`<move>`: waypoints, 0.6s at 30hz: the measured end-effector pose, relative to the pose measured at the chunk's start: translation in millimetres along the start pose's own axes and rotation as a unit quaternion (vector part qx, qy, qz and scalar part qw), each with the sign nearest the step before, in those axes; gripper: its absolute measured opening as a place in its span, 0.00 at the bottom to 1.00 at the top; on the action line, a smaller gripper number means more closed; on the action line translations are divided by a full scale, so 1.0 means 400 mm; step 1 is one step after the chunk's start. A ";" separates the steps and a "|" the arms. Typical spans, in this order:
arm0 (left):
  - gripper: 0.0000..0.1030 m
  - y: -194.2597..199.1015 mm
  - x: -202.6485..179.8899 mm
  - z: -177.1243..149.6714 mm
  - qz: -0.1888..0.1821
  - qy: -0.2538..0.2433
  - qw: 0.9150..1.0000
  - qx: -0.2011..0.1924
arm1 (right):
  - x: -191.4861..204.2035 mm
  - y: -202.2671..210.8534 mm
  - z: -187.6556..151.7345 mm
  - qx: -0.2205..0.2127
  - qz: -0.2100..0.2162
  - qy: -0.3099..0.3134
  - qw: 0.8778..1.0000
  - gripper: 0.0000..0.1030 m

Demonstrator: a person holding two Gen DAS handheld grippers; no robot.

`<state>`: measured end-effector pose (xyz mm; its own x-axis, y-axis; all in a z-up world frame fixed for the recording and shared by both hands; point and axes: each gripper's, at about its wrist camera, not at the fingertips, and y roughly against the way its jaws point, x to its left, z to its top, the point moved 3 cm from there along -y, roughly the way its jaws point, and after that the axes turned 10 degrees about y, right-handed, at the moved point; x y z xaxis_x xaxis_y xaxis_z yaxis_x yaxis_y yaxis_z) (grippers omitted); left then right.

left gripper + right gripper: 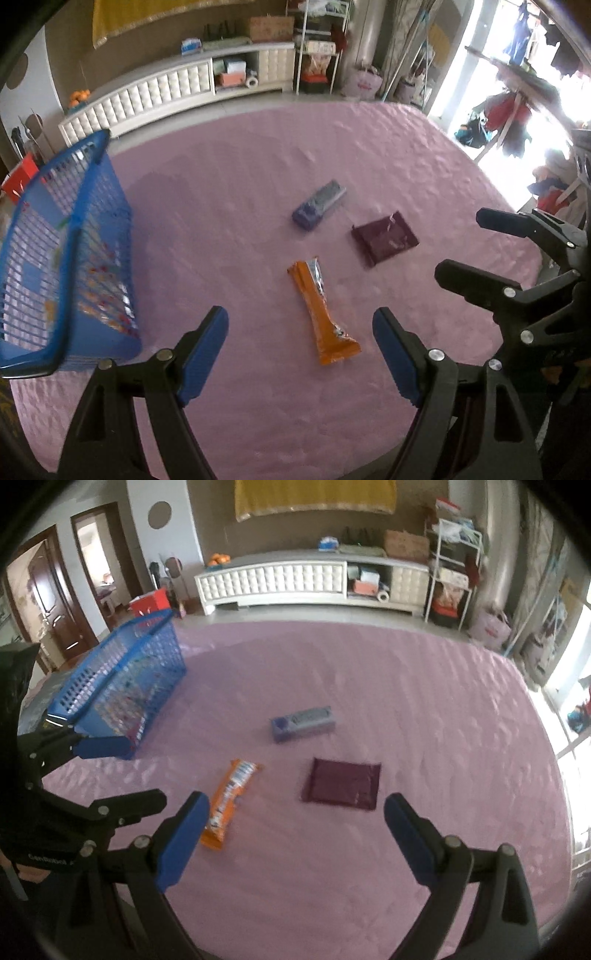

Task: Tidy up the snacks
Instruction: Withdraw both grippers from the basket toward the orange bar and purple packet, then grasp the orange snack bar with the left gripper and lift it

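Note:
Three snacks lie on the pink table cover point(240, 177) point(424, 709). They are an orange packet point(321, 314) point(229, 805), a purple box point(319, 203) point(303, 723) and a flat maroon pouch point(384, 240) point(341, 782). A blue mesh basket point(92, 221) point(147, 664) stands at the left with several colourful packs showing through its wall. My left gripper point(300, 314) point(146, 771) hangs open above the orange packet's near end. My right gripper point(296, 800) point(461, 243) is open too, just short of the maroon pouch. Both hold nothing.
A white padded cabinet point(166, 88) point(280, 579) runs along the far wall, with a metal shelf rack point(317, 55) point(450, 572) beside it. The table's far edge lies beyond the snacks. The two grippers are side by side, close together.

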<state>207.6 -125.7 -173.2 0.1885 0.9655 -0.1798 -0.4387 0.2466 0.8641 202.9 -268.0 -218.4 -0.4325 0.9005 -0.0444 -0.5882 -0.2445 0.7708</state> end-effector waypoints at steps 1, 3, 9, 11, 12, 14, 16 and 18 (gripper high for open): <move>0.76 -0.017 0.001 -0.001 0.001 0.000 1.000 0.006 | -0.006 -0.012 -0.008 0.005 -0.002 -0.002 1.000 0.95; 0.76 -0.048 0.004 -0.001 0.003 0.002 1.000 0.018 | -0.016 -0.034 -0.019 0.014 -0.005 -0.004 1.000 0.95; 0.76 -0.130 0.013 0.000 0.004 0.004 0.999 0.051 | -0.036 -0.073 -0.047 0.023 -0.014 -0.020 0.999 0.95; 0.76 -0.154 0.012 -0.002 0.004 0.001 0.998 0.061 | -0.047 -0.078 -0.054 0.024 -0.034 -0.026 0.999 0.95; 0.76 -0.163 0.011 -0.003 0.006 0.000 0.998 0.064 | -0.053 -0.077 -0.058 0.022 -0.042 -0.030 0.998 0.95; 0.71 -0.179 0.010 -0.006 0.006 -0.005 0.998 0.069 | -0.061 -0.076 -0.066 0.022 -0.046 -0.037 0.998 0.95; 0.65 -0.192 0.008 -0.008 0.011 -0.007 0.997 0.071 | -0.065 -0.077 -0.077 0.029 -0.046 -0.043 0.998 0.95; 0.55 -0.202 0.003 -0.014 0.010 -0.009 0.997 0.074 | -0.072 -0.078 -0.089 0.031 -0.045 -0.048 0.997 0.95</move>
<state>238.6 -144.1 -246.0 0.1980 0.9680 -0.1543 -0.3092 0.2111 0.9273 209.3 -299.1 -263.9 -0.3098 0.9491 -0.0564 -0.5772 -0.1406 0.8044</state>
